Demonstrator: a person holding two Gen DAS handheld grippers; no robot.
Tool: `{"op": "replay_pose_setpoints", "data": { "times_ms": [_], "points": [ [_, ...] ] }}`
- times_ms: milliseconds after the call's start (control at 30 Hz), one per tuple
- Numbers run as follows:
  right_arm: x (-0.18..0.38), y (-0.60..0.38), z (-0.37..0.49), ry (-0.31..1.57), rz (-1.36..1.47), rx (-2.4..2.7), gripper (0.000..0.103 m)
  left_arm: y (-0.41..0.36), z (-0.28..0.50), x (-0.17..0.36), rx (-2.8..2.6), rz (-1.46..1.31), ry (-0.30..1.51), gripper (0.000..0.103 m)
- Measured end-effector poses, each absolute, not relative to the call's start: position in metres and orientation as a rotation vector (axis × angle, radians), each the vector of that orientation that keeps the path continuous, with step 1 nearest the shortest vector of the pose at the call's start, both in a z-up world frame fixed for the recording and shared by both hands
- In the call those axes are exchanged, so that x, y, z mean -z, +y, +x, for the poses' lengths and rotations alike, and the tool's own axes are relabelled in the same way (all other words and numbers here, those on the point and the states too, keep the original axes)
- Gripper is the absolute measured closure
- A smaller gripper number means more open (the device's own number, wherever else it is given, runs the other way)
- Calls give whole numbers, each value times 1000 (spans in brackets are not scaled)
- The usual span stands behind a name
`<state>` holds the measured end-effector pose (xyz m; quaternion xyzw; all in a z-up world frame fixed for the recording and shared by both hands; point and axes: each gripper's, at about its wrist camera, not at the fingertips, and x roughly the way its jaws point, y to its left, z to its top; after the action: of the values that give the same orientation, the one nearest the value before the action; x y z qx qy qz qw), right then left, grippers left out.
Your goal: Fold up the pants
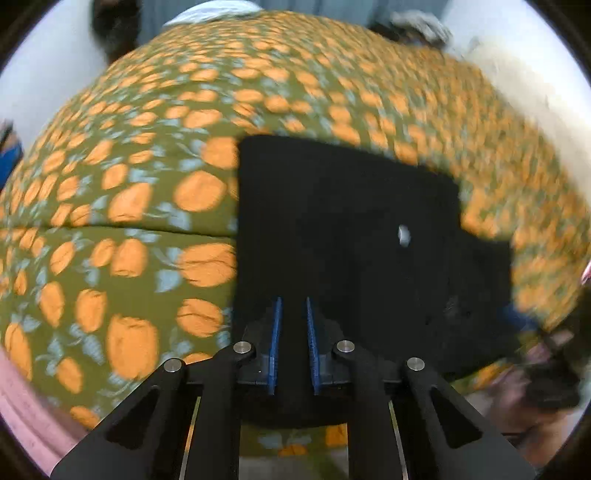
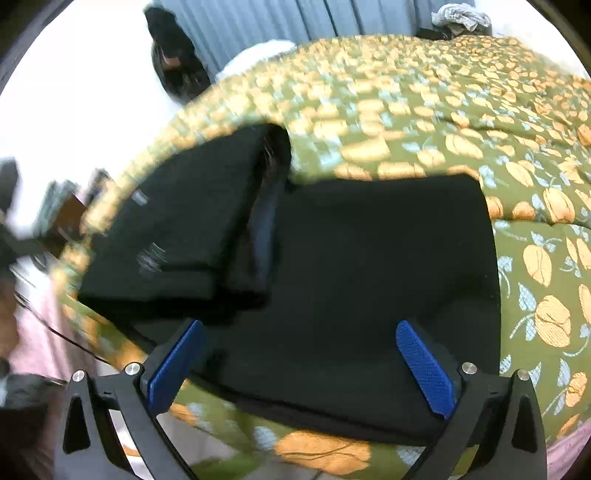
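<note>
Black pants [image 1: 351, 221] lie folded into a rough rectangle on an olive bedspread [image 1: 129, 221] printed with orange flowers. My left gripper [image 1: 293, 301] points down at their near left edge. Its blue pads stand a narrow slit apart with black cloth filling the slit, so it reads as shut on the pants. In the right wrist view my right gripper [image 2: 300, 325] hangs open above the pants [image 2: 369, 258], nothing between its pads. A thicker folded flap [image 2: 166, 221] lies at the left, with a blurred blue finger [image 2: 263, 221] of the left gripper at its edge.
The bedspread [image 2: 443, 129] stretches far back and right. A grey curtain [image 2: 277, 22], a crumpled grey cloth [image 2: 461, 14] and a dark shape [image 2: 173, 55] stand beyond the bed. A pink sleeve [image 1: 22, 406] shows at the near edge. Both views are motion-blurred.
</note>
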<state>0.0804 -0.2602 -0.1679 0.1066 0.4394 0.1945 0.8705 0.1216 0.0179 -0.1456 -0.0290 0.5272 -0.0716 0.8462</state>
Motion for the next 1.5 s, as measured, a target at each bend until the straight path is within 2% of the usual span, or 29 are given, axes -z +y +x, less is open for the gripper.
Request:
{"op": "replay_pose_setpoints", "data": {
  "times_ms": [167, 400, 533, 633, 700, 800, 833, 867, 933, 1000, 1067, 1200, 1300, 1367, 1500],
  "points": [
    [151, -249, 101, 910, 238, -674, 0, 4, 127, 153, 167, -8, 1104, 91],
    [169, -227, 139, 1020, 151, -844, 3, 13, 126, 155, 170, -48, 1097, 90],
    [173, -224, 147, 1096, 166, -943, 18, 12, 123, 157, 166, -38, 1091, 90],
    [169, -234, 156, 1126, 254, -993, 23, 12, 123, 158, 168, -44, 1084, 89],
    [184, -234, 168, 1211, 269, -935, 28, 10, 122, 158, 166, -32, 1076, 89],
    [196, -223, 177, 1224, 283, -889, 51, 5, 123, 158, 157, 5, 1072, 89],
    [196, -222, 177, 1223, 297, -885, 69, 7, 123, 155, 156, 10, 1079, 89],
    [193, -221, 178, 1217, 314, -869, 73, 10, 125, 150, 153, 4, 1094, 87],
    [178, -224, 175, 1171, 348, -888, 79, 23, 125, 132, 160, -68, 1093, 77],
    [151, -233, 166, 1102, 365, -901, 80, 35, 121, 110, 153, -112, 1042, 57],
    [120, -249, 153, 1038, 374, -903, 80, 42, 116, 89, 138, -111, 982, 49],
    [86, -286, 126, 979, 392, -861, 81, 45, 112, 67, 159, -133, 940, 48],
    [85, -318, 104, 994, 417, -786, 81, 33, 111, 71, 190, -135, 959, 48],
    [97, -338, 100, 1027, 427, -717, 81, 22, 110, 78, 209, -110, 973, 48],
    [161, -373, 102, 1175, 497, -495, 81, -3, 111, 96, 247, -53, 1025, 48]
  ]
}}
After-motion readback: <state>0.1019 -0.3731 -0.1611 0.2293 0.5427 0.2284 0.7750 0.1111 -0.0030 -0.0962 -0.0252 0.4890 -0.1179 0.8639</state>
